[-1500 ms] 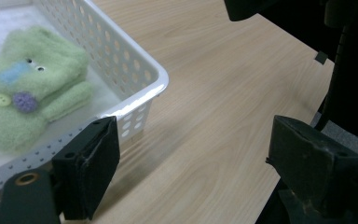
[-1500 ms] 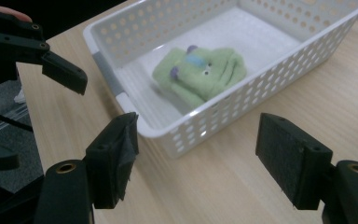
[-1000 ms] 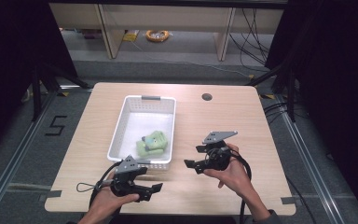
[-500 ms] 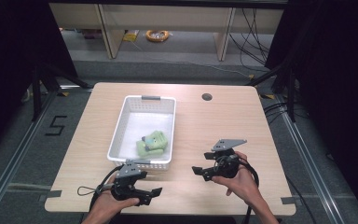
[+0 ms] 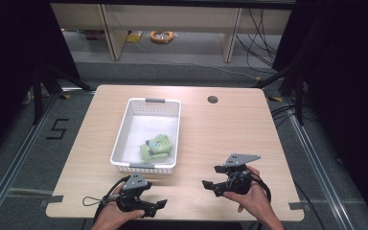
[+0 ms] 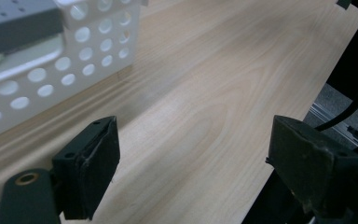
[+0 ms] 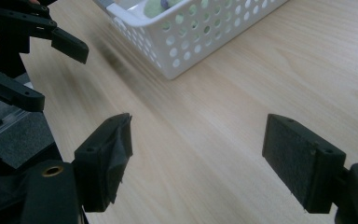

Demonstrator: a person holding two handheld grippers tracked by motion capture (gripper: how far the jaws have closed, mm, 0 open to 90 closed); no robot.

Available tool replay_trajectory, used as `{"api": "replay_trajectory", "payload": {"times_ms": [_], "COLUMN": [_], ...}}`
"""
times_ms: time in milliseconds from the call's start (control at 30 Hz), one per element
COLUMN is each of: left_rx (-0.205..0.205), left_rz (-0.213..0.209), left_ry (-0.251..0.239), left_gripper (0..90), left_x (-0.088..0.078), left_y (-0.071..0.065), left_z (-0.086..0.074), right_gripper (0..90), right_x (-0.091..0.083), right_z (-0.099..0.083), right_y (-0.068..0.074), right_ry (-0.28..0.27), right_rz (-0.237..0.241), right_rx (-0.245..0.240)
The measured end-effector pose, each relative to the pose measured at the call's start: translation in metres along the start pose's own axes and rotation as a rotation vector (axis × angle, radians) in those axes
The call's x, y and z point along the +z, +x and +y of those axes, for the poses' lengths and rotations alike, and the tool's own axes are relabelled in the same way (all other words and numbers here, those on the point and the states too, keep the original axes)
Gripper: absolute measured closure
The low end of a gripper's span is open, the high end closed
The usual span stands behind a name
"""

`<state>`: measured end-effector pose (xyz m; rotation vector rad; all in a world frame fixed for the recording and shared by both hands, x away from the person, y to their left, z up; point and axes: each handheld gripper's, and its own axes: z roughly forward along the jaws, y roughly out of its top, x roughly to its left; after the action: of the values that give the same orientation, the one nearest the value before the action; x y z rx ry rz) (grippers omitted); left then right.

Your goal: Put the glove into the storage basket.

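Observation:
A white perforated basket [image 5: 124,136] stands on the left half of the wooden table [image 5: 230,129]. Inside it, toward the near end, lies a green soft toy [image 5: 156,146]. My left gripper [image 5: 157,205] rests at the table's front edge, just in front of the basket, open and empty. My right gripper [image 5: 211,177] is held to the right of the basket's near corner, also open with nothing between its pads. In the left gripper view the gripper [image 6: 196,163] faces bare wood, with the basket wall [image 6: 51,70] at upper left. The right gripper view has that gripper [image 7: 200,154] facing the basket [image 7: 200,37] and the left gripper [image 7: 42,32].
A round cable hole [image 5: 212,99] sits near the table's far edge. Behind the table stands low shelving with an orange cable coil [image 5: 162,36] on the floor. The table's front edge [image 5: 172,219] runs right under both hands.
My right gripper has drawn back toward the front edge of the table and slightly to the right. The left gripper has shifted only a little toward the front edge.

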<state>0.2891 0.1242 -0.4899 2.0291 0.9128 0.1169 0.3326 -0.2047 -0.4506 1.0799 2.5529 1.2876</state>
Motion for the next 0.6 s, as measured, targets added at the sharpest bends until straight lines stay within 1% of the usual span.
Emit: {"api": "replay_trajectory", "payload": {"times_ms": [33,67,100,133,167,200,233,267,300,333,367,400,433,467,500,533,567,600], "left_rx": [-0.005,-0.004,0.015,0.025,0.043,0.021,0.006,0.019,0.018,0.022,0.012,0.057,0.028,0.023,0.042,0.034,0.029,0.067], "left_rz": [-0.006,-0.007,-0.005,-0.001,0.001,-0.001,-0.003,-0.006,-0.005,0.000,0.004,0.004,0.003,0.010,0.013,0.008,0.010,0.011], "left_ry": [-0.010,-0.013,-0.005,-0.002,0.013,-0.001,0.005,0.005,0.009,0.008,0.021,0.044,0.025,0.035,0.053,0.032,0.041,0.054], "left_gripper": [16.2,16.2,16.2,16.2,16.2,16.2,16.2,16.2,16.2,16.2,16.2,16.2,16.2,16.2,16.2,16.1,16.2,16.2], "left_x": [0.001,0.002,0.001,0.000,-0.001,0.001,0.002,0.002,0.002,0.003,0.003,0.002,0.004,0.005,0.004,0.005,0.005,0.003], "left_y": [-0.001,-0.002,-0.002,-0.002,-0.002,-0.004,-0.005,-0.005,-0.005,-0.006,-0.007,-0.005,-0.007,-0.007,-0.006,-0.008,-0.009,-0.008], "left_z": [-0.001,-0.002,-0.002,-0.003,-0.003,-0.005,-0.007,-0.008,-0.009,-0.010,-0.011,-0.012,-0.013,-0.015,-0.015,-0.015,-0.016,-0.016], "right_gripper": [25.1,25.0,24.8,24.8,24.7,24.6,24.5,24.4,24.0,23.9,23.8,23.5,23.2,22.9,22.8,22.7,22.7,22.4], "right_x": [0.000,-0.001,0.000,0.000,-0.001,0.000,0.000,-0.001,-0.002,-0.002,-0.002,-0.003,-0.004,-0.005,-0.005,-0.005,-0.006,-0.006], "right_z": [-0.002,-0.004,-0.007,-0.009,-0.011,-0.014,-0.016,-0.018,-0.021,-0.023,-0.025,-0.028,-0.030,-0.032,-0.035,-0.037,-0.039,-0.042], "right_y": [0.001,0.000,0.000,-0.001,-0.002,-0.001,-0.001,-0.002,-0.002,-0.001,-0.002,0.000,0.000,-0.002,0.000,-0.003,-0.001,-0.002], "right_ry": [-0.004,0.001,-0.003,-0.009,-0.001,-0.007,-0.006,0.003,0.001,0.007,-0.001,0.009,0.008,0.009,0.009,0.012,0.017,0.016], "right_rz": [-0.002,0.000,-0.007,-0.006,-0.007,-0.002,-0.005,-0.013,-0.016,-0.012,-0.005,-0.008,-0.016,-0.027,-0.022,-0.023,-0.028,-0.036], "right_rx": [0.014,0.009,0.009,-0.007,-0.011,-0.005,-0.004,-0.007,-0.007,0.010,0.002,0.024,0.024,-0.005,0.025,-0.002,0.007,-0.001]}}
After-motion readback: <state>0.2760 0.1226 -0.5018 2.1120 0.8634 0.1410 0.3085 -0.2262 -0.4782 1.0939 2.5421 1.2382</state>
